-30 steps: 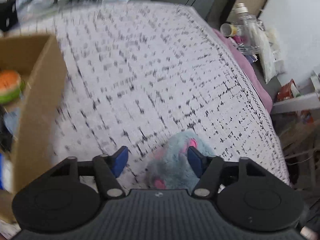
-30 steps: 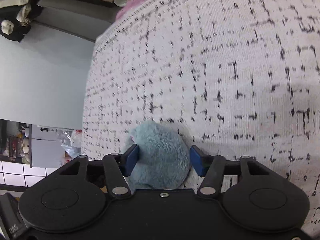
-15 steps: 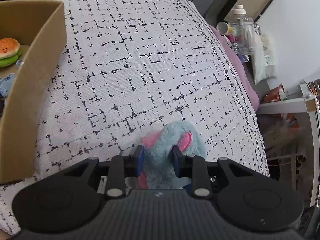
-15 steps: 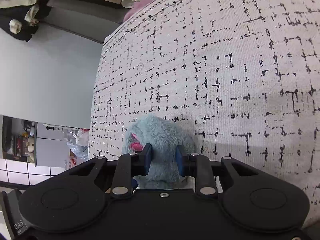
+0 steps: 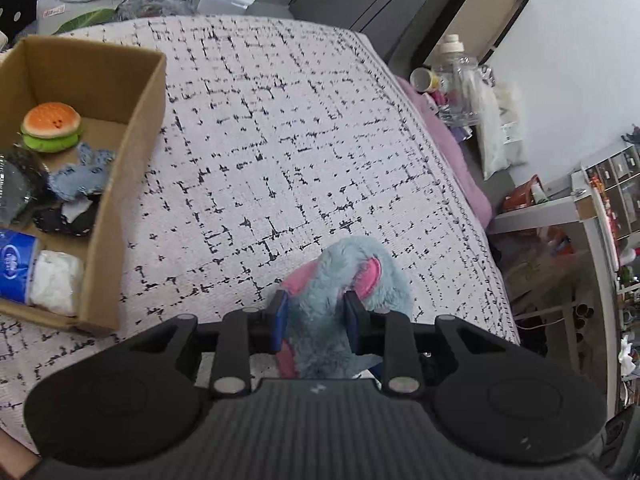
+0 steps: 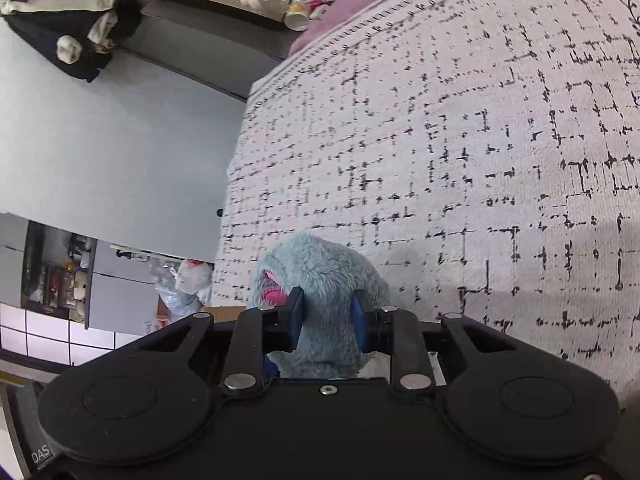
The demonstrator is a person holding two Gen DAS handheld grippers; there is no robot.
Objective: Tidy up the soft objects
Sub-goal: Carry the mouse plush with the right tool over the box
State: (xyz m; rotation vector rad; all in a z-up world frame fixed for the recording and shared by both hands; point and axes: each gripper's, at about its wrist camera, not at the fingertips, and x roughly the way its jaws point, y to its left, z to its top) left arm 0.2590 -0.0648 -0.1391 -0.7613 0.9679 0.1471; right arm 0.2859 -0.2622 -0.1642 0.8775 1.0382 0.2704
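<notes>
A fluffy blue plush toy (image 5: 340, 280) with pink patches is squeezed between the blue pads of my left gripper (image 5: 316, 316), which is shut on it above the bed. In the right wrist view the same blue plush toy (image 6: 316, 276) is clamped by my right gripper (image 6: 328, 320), also shut on it. The toy hangs a little above the patterned bedspread (image 5: 280, 140). A cardboard box (image 5: 136, 168) stands at the left, holding a burger-shaped plush (image 5: 50, 126), denim scraps (image 5: 80, 176) and a blue-and-white pack (image 5: 16, 268).
The bed's right edge drops to a cluttered floor with a plastic bottle (image 5: 460, 84), bags and a shelf (image 5: 600, 208). In the right wrist view the bedspread (image 6: 460, 140) spreads to the right; a grey wall (image 6: 100, 152) and dark clothes (image 6: 68, 20) lie left.
Both grippers closed on the blue plush toy and lifted it off the bedspread. The left view pulled back, so more of the cardboard box's inside shows now.
</notes>
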